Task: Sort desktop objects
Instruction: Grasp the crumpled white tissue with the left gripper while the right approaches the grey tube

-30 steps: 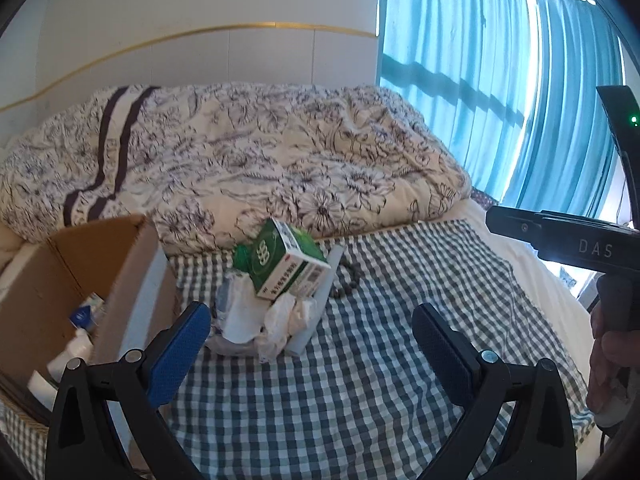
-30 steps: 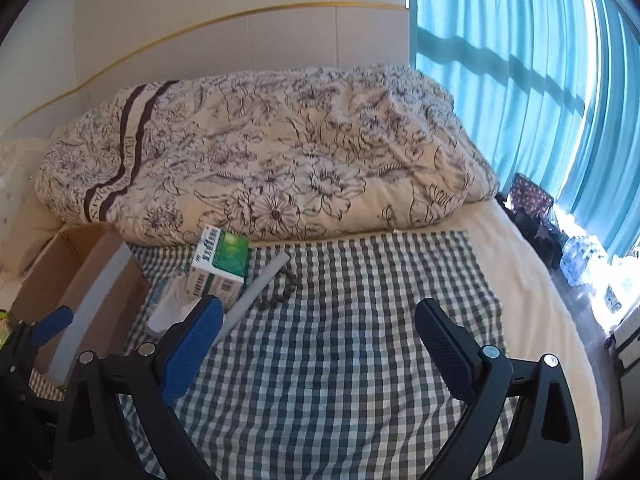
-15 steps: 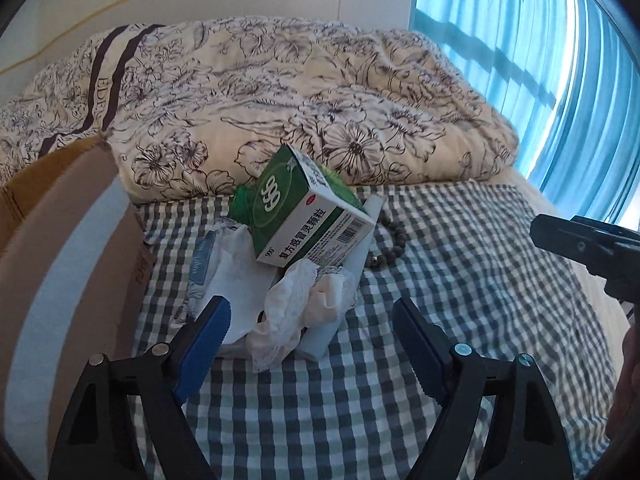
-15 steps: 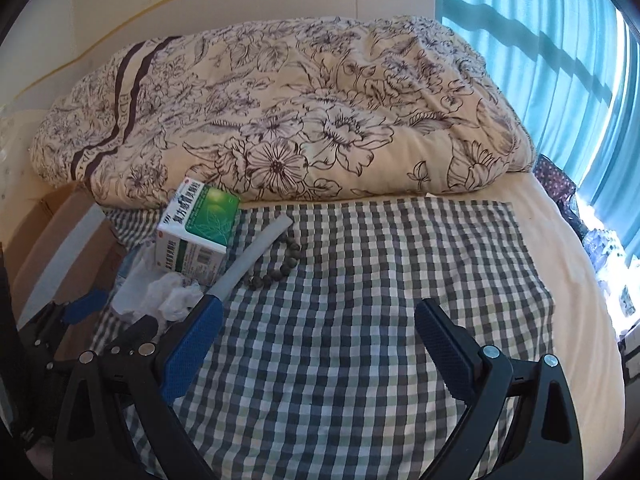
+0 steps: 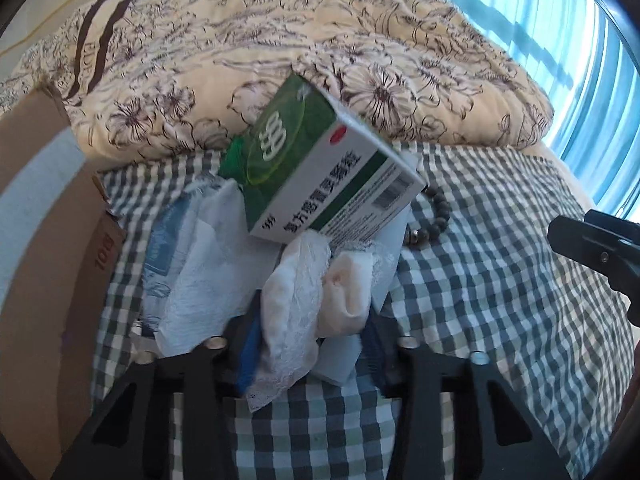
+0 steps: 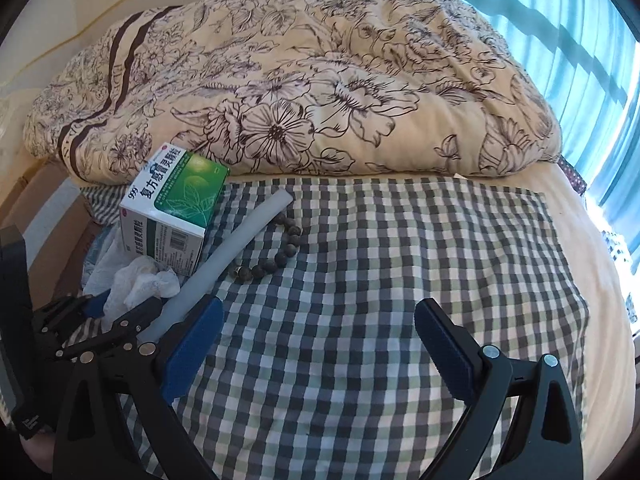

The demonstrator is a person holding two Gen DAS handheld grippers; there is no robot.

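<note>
On the green-and-white checked cloth [image 6: 360, 320], beside the brown cardboard box [image 5: 44, 240], the left gripper [image 5: 312, 340] has its jaws pinched on a crumpled wad of white tissue [image 5: 296, 304]. It looks light, soft and easily torn, so a bite through its bulky middle seems best. One corner lies under the green-and-white medicine carton [image 5: 320, 168], which may tip. Over bare cloth, the right gripper [image 6: 320, 340] gapes wide, holding nothing.

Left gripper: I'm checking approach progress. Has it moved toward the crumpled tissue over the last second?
Yes. The left gripper advanced toward the medicine box and now pinches the crumpled tissue.
</note>
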